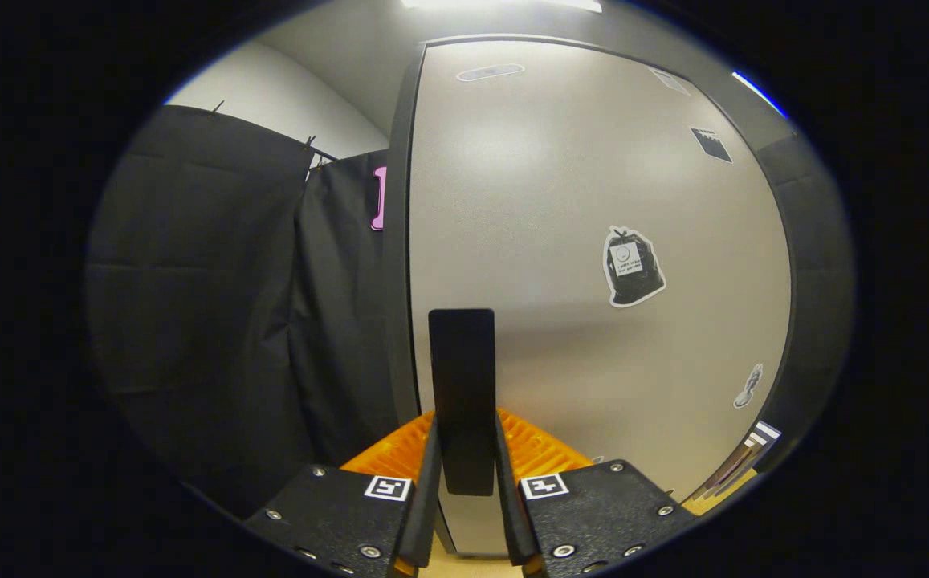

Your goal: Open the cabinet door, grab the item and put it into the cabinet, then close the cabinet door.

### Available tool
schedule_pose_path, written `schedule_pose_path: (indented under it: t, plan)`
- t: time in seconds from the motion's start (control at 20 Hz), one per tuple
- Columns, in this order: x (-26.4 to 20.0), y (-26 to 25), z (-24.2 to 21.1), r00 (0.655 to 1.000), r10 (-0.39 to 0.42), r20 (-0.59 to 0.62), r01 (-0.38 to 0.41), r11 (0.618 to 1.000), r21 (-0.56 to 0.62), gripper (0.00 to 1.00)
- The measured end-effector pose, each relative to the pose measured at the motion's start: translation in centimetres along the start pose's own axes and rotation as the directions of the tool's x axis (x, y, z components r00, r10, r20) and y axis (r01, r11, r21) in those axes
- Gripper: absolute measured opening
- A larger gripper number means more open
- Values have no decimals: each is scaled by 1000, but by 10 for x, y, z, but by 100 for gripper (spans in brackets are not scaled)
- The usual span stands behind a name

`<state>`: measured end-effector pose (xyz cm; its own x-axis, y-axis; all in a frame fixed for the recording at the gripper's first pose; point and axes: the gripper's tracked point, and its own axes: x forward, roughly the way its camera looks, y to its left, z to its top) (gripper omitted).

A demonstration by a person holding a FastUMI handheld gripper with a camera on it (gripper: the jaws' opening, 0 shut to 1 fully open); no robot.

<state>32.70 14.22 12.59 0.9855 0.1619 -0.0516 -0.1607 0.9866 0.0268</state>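
Note:
A pale grey cabinet door (576, 241) with a dark frame stands straight ahead and very close. Its flat black handle (462, 377) rises upright near the door's left edge. My gripper (466, 437) is shut on this handle, one finger pressing each side of its lower part. The door carries a sticker of a black bag (633, 266) to the right of the handle and a few smaller stickers further up and down its right side. Whether the door is closed or slightly ajar I cannot tell.
The booth's black cloth wall (215, 305) hangs to the left of the door. A pale wall (271, 92) and a ceiling light (504, 4) lie above. A strip of light wooden surface (464, 566) shows below the fingers.

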Motion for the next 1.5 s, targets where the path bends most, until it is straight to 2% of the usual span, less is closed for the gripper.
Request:
schedule_pose_path:
  t: [0.2,0.8,1.0,1.5]
  plan:
    - [-4,0,-2,1000,17,-23,-17,1000,-5,29]
    - [-68,-7,-4,994,102,-24,-103,994,-38,29]
    - [-91,-13,-6,991,130,-44,-131,991,-14,25]
    - [-144,-41,-7,988,143,-55,-144,989,-16,25]
